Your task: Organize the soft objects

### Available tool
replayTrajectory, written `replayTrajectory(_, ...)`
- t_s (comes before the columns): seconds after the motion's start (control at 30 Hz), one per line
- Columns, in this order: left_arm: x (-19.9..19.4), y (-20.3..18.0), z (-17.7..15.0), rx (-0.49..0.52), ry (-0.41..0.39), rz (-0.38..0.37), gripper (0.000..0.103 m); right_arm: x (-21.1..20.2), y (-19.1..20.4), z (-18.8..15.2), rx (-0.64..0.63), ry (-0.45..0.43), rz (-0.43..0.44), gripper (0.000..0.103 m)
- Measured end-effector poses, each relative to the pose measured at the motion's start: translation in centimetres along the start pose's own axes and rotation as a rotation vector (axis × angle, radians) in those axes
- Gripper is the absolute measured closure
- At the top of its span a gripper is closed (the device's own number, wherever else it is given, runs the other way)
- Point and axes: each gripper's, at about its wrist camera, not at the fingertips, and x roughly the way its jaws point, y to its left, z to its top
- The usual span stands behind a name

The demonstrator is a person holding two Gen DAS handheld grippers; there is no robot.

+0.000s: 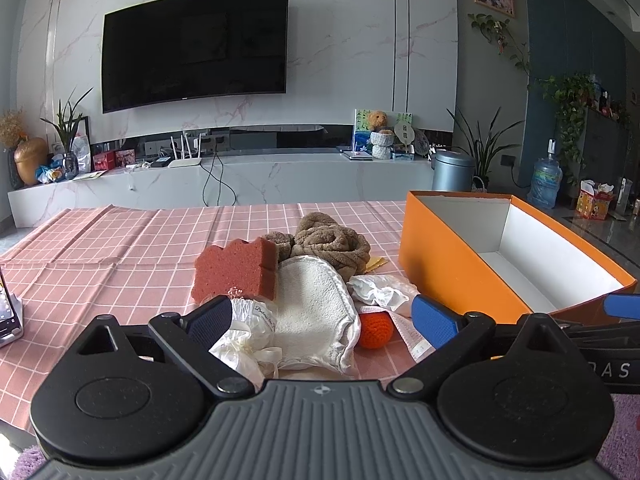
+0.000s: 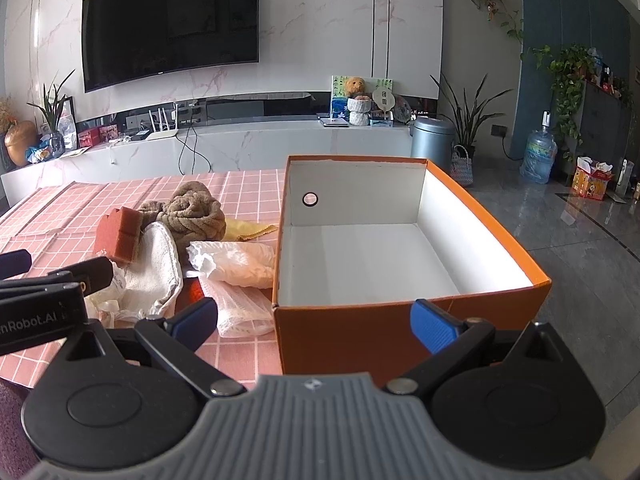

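The soft pile (image 1: 320, 280) of sponge (image 1: 236, 272), brown towel (image 1: 332, 244), white cloth (image 1: 316, 312) and orange ball (image 1: 375, 330) lies on the table (image 1: 120, 248), just left of the box (image 2: 400, 240), which holds nothing, so sorting looks unstarted. The left gripper (image 1: 320, 322) hangs spread over the pile's near edge; the right gripper (image 2: 316, 322) is spread before the box's near wall.

Soft, even daylight, seemingly entering from three o'clock; glare streaks the floor (image 2: 592, 240). Shadows stay faint. Fisheye bending curves the television (image 1: 196, 48); corners vignette black. Focus is sharp.
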Motion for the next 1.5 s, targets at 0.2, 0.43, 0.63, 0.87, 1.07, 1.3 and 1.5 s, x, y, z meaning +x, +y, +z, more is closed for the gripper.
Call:
replayTrajectory(0.2,-0.2,1.1,0.1,-0.034,0.013,-0.047,0.001,-0.5,0.3,0.3,-0.019,-0.050,0.046,0.002)
replayTrajectory(0.43,0.5,3.7,0.5,-0.098,0.074,-0.101,0.017,-0.5,1.1,1.8,-0.078,-0.124,0.140,0.003)
replayTrajectory(0.63,1.3,6.0,0.7,-0.118,0.084,-0.061,0.014,0.8,3.2,2.5,-0.146,-0.112,0.229,0.008)
replayTrajectory(0.87,4.4,8.6,1.1,-0.134,0.219,-0.056,0.012,3.5,6.9,3.0,-0.275,-0.058,0.314,0.042)
replayTrajectory(1.07,7.4,9.8,0.6,-0.158,0.336,-0.093,0.013,7.4,9.6,2.9,-0.327,0.045,0.364,0.054)
replayTrajectory(1.3,10.3,10.4,-0.3,-0.169,0.428,-0.087,0.017,10.0,10.8,2.4,-0.374,0.104,0.372,0.055)
replayTrajectory(1.5,11.5,10.4,-0.8,-0.160,0.448,-0.082,0.039,10.8,11.0,2.5,-0.386,0.103,0.374,0.055)
